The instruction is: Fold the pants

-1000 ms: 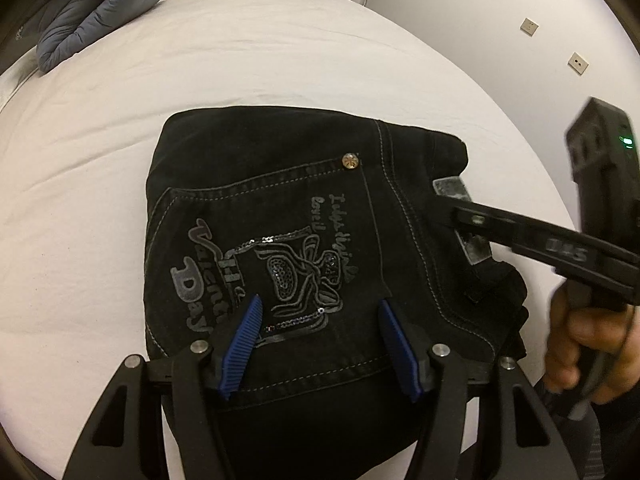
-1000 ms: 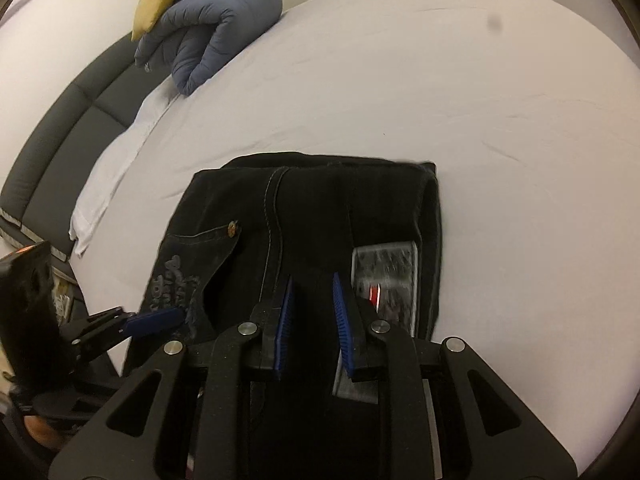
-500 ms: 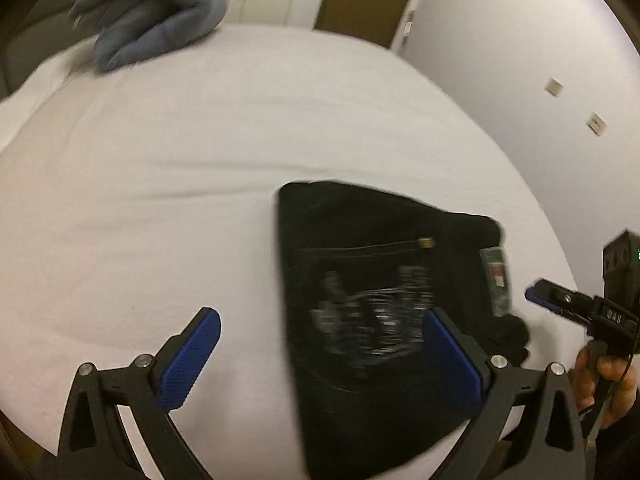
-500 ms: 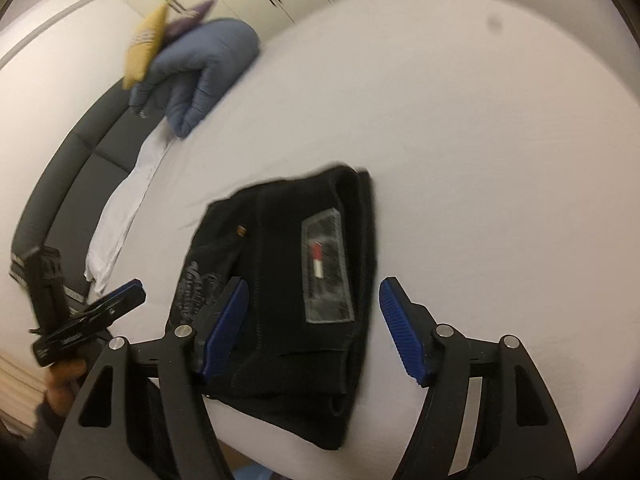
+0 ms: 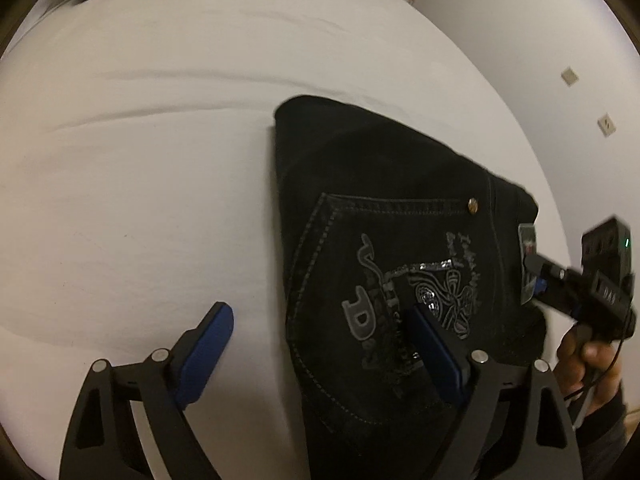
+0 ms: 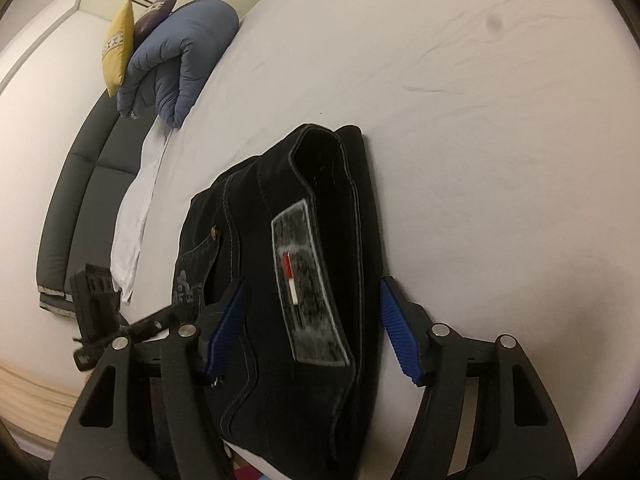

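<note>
Lying folded into a compact black denim bundle, the pants [image 5: 400, 248] rest on the white bed sheet [image 5: 140, 184], near the sheet's closer edge. Its stitched back pocket with grey lettering and sequin embroidery [image 5: 412, 300] faces up, and a grey waistband label [image 6: 308, 280] shows on the pants' side. The left gripper [image 5: 320, 344] hovers over the pants' left edge with its jaws wide, having just narrowed a little; one blue pad sits over the sheet, the other over the pocket, and nothing is gripped. The right gripper [image 6: 310, 328] stands over the pants' label end, its jaws moderately wide after closing slightly, straddling the bundle without pressing it. A folded blue quilted duvet [image 6: 180, 60] lies well beyond the pants.
</note>
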`<state>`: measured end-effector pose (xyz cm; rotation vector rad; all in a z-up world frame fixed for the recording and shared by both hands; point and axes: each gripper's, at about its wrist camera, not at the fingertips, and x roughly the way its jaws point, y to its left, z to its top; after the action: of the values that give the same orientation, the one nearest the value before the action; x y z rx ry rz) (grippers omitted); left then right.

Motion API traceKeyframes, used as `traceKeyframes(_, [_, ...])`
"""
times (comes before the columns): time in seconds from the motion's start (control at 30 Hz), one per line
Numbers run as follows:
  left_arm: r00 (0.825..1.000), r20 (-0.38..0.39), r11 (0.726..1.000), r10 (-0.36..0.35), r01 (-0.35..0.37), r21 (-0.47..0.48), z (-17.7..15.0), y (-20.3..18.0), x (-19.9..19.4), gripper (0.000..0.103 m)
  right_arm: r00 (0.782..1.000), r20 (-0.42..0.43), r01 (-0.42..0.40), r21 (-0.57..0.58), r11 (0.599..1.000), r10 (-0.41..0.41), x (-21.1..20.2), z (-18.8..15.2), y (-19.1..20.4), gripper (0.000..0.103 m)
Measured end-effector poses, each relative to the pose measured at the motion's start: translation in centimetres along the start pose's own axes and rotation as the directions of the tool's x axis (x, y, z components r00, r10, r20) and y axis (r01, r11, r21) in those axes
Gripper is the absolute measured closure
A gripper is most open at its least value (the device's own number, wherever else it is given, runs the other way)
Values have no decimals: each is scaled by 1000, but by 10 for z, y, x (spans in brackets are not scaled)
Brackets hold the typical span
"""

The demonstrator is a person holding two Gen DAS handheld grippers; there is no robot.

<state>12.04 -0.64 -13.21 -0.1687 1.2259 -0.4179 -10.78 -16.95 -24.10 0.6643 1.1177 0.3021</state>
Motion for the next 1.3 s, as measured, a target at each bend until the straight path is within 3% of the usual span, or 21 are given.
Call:
traceKeyframes(0.13, [997,-22,998,-69,69,-6,4,-7,3,50,999,-26,34,-17,999,-34,7,2,2,68])
traceKeyframes(0.3, [1000,-6,998,-16,16,64,1,-25,1,65,993,7,119,-114,986,-119,2,-3,25,82])
traceKeyframes(0.37, [1000,11,998,-19,18,57,0,-28,-4,76,986,36,169,-174,970,-165,0,-5,40,84])
traceKeyframes(0.47, [999,34,999,-26,25,38,0,-29,-15,82,983,74,179,-230,956,-167,-11,-4,59,87])
traceKeyframes(0.67, [992,122,995,-39,28,91,21,-54,-52,83,984,132,160,-326,932,-123,-45,11,98,88])
traceKeyframes(0.83, [982,188,991,-37,12,131,61,-70,-65,82,979,182,154,-329,932,-98,-63,59,104,88])
traceKeyframes(0.97, [985,174,993,-13,-8,120,88,-65,-37,82,978,175,159,-292,943,-111,-51,95,88,88])
traceKeyframes(1.1, [993,114,996,14,-24,88,96,-49,7,80,981,120,178,-221,959,-155,-13,113,46,85])
traceKeyframes(1.17, [995,95,997,30,-36,66,91,-38,23,64,974,82,219,-146,965,-209,8,117,14,80])
traceKeyframes(1.3, [992,119,999,44,-47,23,79,-16,28,44,986,136,108,-84,991,-96,5,111,-14,68])
